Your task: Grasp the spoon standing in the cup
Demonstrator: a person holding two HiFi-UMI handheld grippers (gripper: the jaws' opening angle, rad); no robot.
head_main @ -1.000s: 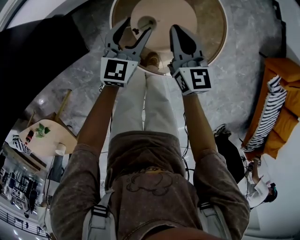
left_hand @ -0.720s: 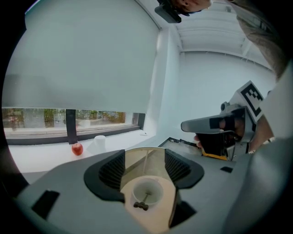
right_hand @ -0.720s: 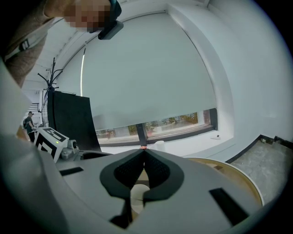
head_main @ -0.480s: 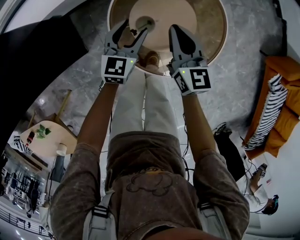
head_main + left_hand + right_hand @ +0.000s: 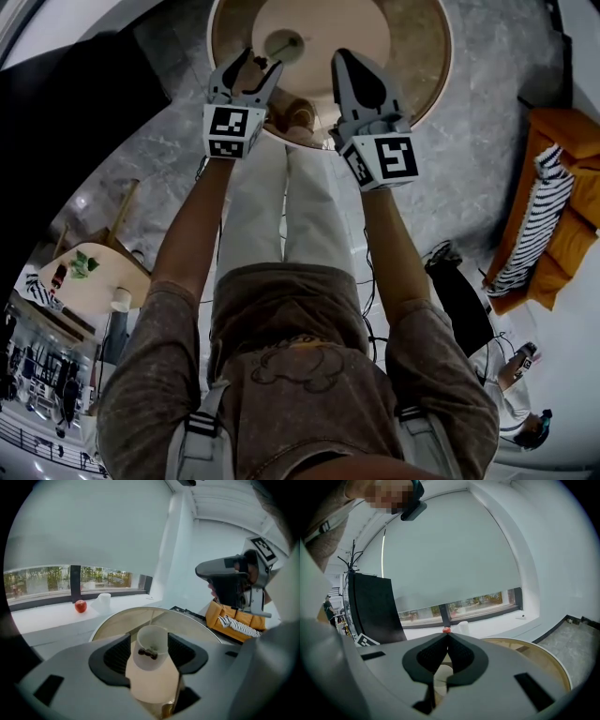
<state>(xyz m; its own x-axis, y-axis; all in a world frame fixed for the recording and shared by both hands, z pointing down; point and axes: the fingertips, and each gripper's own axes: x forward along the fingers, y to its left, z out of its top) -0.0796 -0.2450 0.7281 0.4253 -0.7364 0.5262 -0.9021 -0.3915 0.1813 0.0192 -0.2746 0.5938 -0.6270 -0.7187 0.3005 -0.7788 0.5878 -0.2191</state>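
Left gripper [image 5: 255, 66] has sunk lower over table [image 5: 412, 37] edge; jaws spread, pinching nothing. Cup [image 5: 284, 44] now just past its tips at 1 o'clock, and left gripper view frames it between jaws. Spoon [image 5: 151, 617] shows only as faint thin stem at cup's 12 o'clock. Right gripper [image 5: 347, 67] jaws pressed together, empty. Approach looks nearly lined up; grasp not yet made.

Left tool [image 5: 262, 59] (seemingly spread) near cup [image 5: 283, 44]

Cup [image 5: 152, 677]: white, stood upright on the round table [image 5: 187, 620], dark bits inside
Spoon [image 5: 152, 617]: thin handle rose from the cup's far rim
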